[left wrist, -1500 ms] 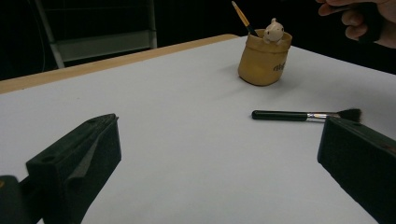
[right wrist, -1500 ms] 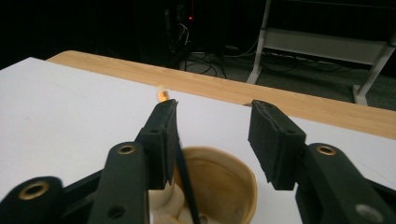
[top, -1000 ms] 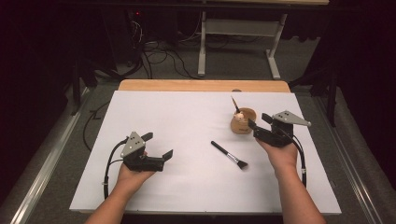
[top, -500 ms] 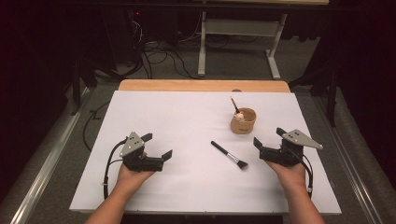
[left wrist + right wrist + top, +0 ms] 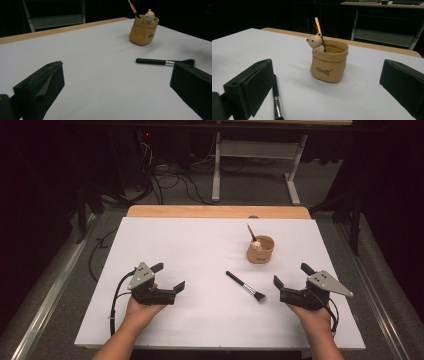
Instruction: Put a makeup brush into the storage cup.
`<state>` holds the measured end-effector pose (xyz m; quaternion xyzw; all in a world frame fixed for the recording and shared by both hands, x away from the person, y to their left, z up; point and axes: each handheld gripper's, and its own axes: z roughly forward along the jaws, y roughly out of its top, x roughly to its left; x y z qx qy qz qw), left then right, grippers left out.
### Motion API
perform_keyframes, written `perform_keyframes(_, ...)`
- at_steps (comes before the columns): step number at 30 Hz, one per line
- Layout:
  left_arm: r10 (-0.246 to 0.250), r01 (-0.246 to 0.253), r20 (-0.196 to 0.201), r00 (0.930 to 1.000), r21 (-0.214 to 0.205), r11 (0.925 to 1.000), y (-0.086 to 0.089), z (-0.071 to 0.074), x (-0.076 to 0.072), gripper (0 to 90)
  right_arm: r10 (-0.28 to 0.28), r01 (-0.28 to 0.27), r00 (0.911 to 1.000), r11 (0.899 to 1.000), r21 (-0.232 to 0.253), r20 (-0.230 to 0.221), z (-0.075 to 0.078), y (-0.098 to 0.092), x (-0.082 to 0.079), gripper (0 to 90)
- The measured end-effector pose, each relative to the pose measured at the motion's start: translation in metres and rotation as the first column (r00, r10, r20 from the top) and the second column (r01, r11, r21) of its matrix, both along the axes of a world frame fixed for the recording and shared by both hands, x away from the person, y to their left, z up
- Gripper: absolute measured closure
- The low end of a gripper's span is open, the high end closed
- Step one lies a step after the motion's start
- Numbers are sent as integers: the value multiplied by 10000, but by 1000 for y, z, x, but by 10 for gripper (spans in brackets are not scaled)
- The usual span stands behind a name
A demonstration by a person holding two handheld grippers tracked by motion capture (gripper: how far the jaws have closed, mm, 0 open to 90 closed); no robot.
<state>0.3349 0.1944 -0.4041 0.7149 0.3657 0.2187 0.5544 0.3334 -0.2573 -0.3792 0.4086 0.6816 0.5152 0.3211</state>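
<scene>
Lying flat on the white counter (image 5: 165, 245), a black-handled brush (image 5: 245, 286) rests between the two hand-held grippers, its bristle end toward the right hand-held gripper (image 5: 289, 281) and its handle tip pointing away toward the counter's middle. The right hand-held gripper sits low near the counter's right edge, its jaws spread wide with nothing between them; they have just been opening. In the right gripper view the brush lies just beside that gripper's left jaw, not touched by it. Beyond it stands a tan pouch-shaped holder (image 5: 260, 249), upright, with a small bear figure (image 5: 315, 42) at its rim and a thin orange-tipped stick (image 5: 319, 27) leaning inside. The left hand-held gripper (image 5: 168, 276) hovers well apart on the counter's left, jaws likewise spread and empty.
</scene>
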Motion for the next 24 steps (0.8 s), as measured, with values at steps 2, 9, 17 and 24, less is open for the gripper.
perform_keyframes(2,23,-22,61,10000,-67,10000,-1,2,0,0,-114,114,9999,9999,4,-9,-3,-3,0,11)
perform_keyframes(9,-145,144,-104,9998,-61,9999,-3,-3,3,0,-395,396,9991,9992,98,-120,-7,-10,1,12)
perform_keyframes(17,-150,149,84,9999,29,9999,-1,0,1,0,-552,553,9984,9984,135,-78,-11,-10,-5,12)
perform_keyframes(24,-81,81,38,10000,22,10000,-2,1,1,0,-771,771,9969,9970,-4,-134,-13,-13,-7,26)
